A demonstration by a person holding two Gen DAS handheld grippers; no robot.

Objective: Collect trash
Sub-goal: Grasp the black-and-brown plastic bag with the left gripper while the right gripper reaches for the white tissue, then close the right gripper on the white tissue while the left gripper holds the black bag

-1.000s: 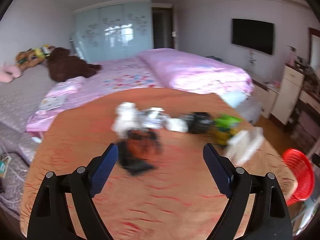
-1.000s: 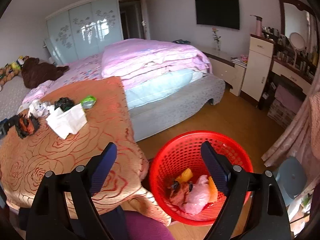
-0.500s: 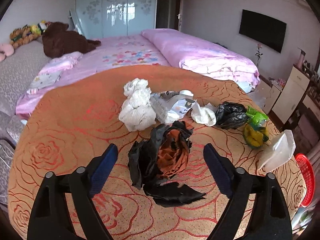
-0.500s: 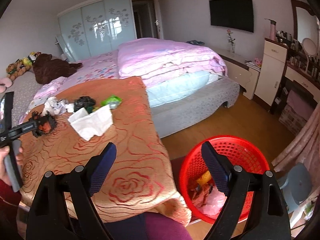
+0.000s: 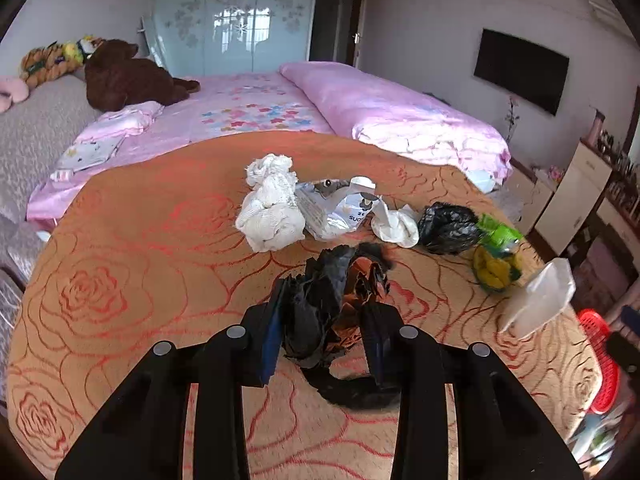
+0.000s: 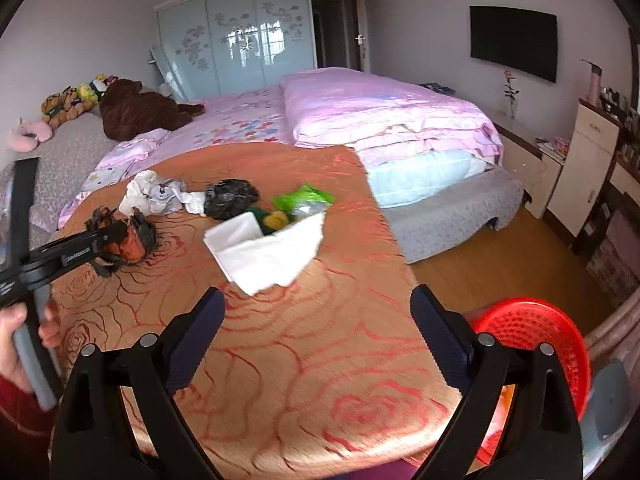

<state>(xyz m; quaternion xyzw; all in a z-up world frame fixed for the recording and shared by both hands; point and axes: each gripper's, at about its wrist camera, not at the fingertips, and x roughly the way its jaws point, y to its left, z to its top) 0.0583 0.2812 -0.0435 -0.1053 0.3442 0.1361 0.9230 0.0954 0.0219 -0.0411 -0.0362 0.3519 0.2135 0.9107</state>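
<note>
Closing now on the black and orange wrapper (image 5: pixel 336 304): left gripper (image 5: pixel 326 344) jaws, wide apart a second ago, drawn in around the crumpled wad, which sits between the fingers and already touches both pads, though with the squeeze unfinished no lift looks safe yet. Meaning for the task: one more piece of trash about to leave the orange tablecloth (image 5: pixel 160 280), judged ready to go to the red basket (image 6: pixel 532 340). Swung away from above that basket over the last second and now back over the cloth: right gripper (image 6: pixel 318 332), jaws spread and opening a little further, nothing between them, white tissue (image 6: pixel 268 252) just ahead of the fingertips, basket off beyond the right finger at the table's edge. Ahead of the left fingers, well apart from them, from bigger to smaller: white rag (image 5: pixel 272 208), printed packet (image 5: pixel 340 208), black bag (image 5: pixel 448 224), green and yellow wrapper (image 5: pixel 496 256), small white wad (image 5: pixel 396 224). Writing: on the printed packet only a cartoon figure and dark letters that look like "SUO", rest folded out of sight; on the side of the left gripper as seen from the right wrist, a small white line of text, too small to read.
</note>
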